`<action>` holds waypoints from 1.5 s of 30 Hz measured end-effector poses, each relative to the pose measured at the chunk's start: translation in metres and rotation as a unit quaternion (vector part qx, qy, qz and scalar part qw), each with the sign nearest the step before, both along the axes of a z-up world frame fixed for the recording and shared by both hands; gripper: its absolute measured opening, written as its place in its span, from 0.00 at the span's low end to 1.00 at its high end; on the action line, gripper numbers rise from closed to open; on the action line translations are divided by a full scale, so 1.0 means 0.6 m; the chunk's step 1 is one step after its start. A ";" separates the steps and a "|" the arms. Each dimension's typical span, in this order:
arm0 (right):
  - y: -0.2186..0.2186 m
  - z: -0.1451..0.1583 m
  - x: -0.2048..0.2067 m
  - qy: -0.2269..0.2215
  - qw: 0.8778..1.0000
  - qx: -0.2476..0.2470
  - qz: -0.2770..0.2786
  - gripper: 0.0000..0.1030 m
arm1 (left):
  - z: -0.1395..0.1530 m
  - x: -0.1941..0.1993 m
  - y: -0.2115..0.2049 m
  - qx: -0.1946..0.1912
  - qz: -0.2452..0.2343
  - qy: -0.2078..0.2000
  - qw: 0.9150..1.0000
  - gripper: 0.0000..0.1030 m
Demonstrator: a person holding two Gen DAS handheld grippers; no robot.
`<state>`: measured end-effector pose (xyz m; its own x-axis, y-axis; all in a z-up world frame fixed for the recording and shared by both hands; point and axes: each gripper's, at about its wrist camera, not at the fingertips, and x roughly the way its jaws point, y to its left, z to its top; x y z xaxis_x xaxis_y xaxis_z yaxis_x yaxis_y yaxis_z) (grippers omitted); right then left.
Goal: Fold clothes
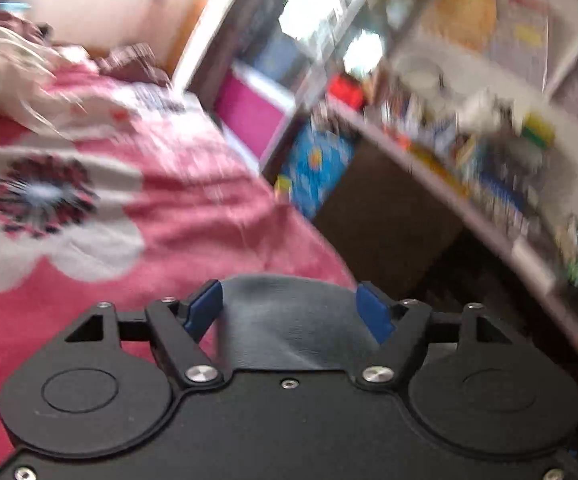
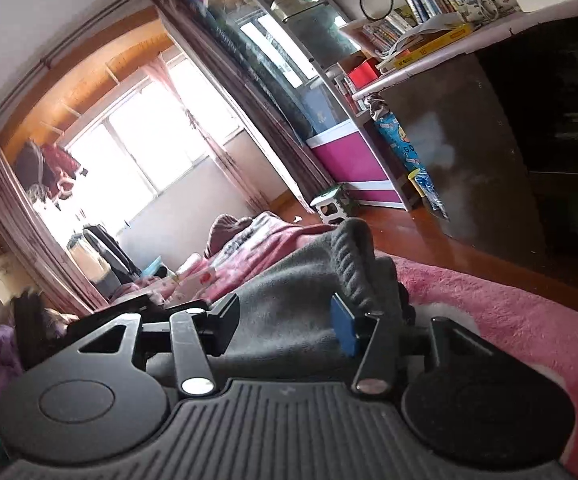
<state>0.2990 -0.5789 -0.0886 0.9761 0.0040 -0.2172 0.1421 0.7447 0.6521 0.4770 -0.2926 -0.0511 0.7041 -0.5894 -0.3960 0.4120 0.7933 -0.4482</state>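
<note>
A dark grey garment (image 1: 293, 320) lies on the pink flowered bedspread (image 1: 161, 208), right at the bed's edge. In the blurred left wrist view my left gripper (image 1: 291, 310) is open, its blue pads (image 1: 205, 310) on either side of the cloth. In the right wrist view the same grey garment (image 2: 297, 292) is bunched, its ribbed cuff (image 2: 353, 256) standing up. My right gripper (image 2: 285, 320) is open around the bunched cloth, with the cuff against the right blue pad (image 2: 345, 330). The cloth under both grippers is hidden.
A pale heap of clothes (image 1: 13, 76) lies at the far end of the bed. A cluttered shelf (image 1: 489, 184) and a dark cabinet (image 2: 489, 152) stand beside the bed, across a strip of wooden floor (image 2: 421, 236). A small stool (image 2: 331, 204) stands on the floor.
</note>
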 end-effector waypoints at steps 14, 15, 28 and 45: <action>0.010 0.012 -0.016 -0.007 1.000 -0.015 -0.015 0.63 | 0.019 -0.140 -0.010 0.124 0.011 -0.146 0.981 0.67; 0.009 0.015 -0.014 -0.004 1.000 -0.013 -0.015 0.63 | 0.024 -0.143 -0.002 0.104 0.007 -0.132 0.986 0.77; 0.086 0.076 -0.058 0.066 0.997 -0.016 -0.032 0.96 | 0.076 -0.222 0.046 0.150 0.043 0.016 0.988 1.00; 0.174 0.204 -0.140 0.149 0.981 -0.126 0.006 1.00 | 0.162 -0.343 0.052 0.235 0.013 0.006 0.972 1.00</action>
